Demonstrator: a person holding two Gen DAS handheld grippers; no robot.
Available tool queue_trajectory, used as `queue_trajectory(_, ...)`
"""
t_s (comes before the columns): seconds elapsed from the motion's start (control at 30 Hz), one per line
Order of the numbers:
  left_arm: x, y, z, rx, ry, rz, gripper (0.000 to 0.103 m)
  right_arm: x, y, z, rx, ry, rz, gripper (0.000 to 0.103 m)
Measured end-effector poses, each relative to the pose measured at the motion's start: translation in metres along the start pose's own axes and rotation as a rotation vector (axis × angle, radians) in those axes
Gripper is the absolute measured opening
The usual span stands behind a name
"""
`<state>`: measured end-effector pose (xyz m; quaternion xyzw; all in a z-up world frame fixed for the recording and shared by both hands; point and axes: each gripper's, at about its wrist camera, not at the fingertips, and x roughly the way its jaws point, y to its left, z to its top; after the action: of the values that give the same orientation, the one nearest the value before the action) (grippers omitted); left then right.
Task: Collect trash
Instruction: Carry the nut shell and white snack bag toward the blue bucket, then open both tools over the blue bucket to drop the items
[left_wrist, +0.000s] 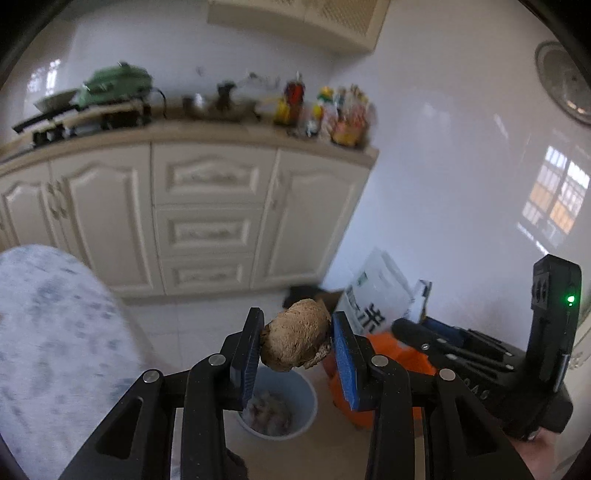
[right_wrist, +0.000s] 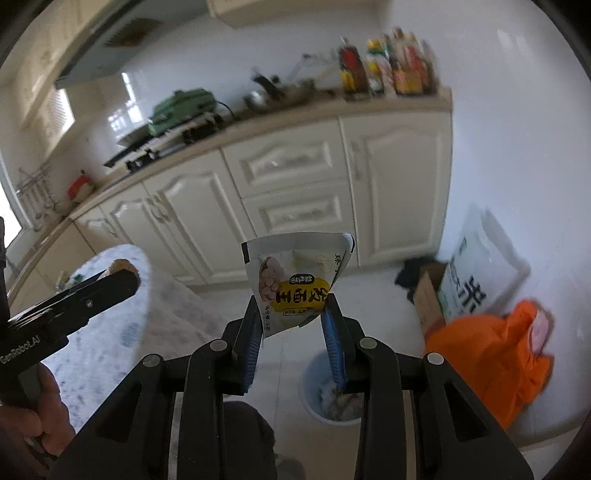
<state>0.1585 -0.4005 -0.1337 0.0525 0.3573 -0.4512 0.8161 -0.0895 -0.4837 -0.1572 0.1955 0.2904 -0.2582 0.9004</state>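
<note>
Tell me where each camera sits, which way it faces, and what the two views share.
Left wrist: on the left gripper, looking along its fingers at a brown lump of trash and down to the bin; the right gripper shows.
Right wrist: on the right gripper, which holds a snack wrapper; the left gripper and a hand show.
Shared: bin, cabinets, orange bag.

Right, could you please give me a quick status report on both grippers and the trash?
Left gripper shut on brown crumpled wad. Right gripper shut on snack wrapper. Light blue bin on floor below, part-filled. Path to bin unobstructed.
</note>
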Motion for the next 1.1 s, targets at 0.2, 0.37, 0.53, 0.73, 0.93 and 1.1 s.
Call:
queue_trajectory(0.2, 0.074, -0.006, 0.018, 0.007, 0.128, 0.007, 0.034, 0.048, -0.035, -0.015, 0.049, 0.099, 0.002, 0.032)
queue_trajectory(0.37, 0.157, -0.02, 0.039, -0.019, 0.245, 0.001, 0.034, 0.094, -0.061, -0.03, 0.102, 0.189, 0.018, 0.032)
queue_trajectory(0.53, 0.224, -0.022, 0.056, -0.008, 0.351, 0.024, 0.061, 0.136, -0.086, -0.045, 0.162, 0.276, 0.017, 0.046)
queue_trajectory(0.73, 0.232, -0.033, 0.069, 0.037, 0.292, 0.115, 0.1, 0.151, -0.107, -0.062, 0.238, 0.323, 0.02, 0.084)
queue_trajectory(0.93, 0.216, -0.043, 0.08, 0.01, 0.239, 0.154, 0.102, 0.139, -0.112, -0.063, 0.276, 0.307, -0.011, 0.103)
queue_trajectory(1.1, 0.168, -0.044, 0.076, 0.005, 0.161, 0.15, 0.102, 0.123, -0.104, -0.053, 0.276, 0.273, -0.025, 0.103)
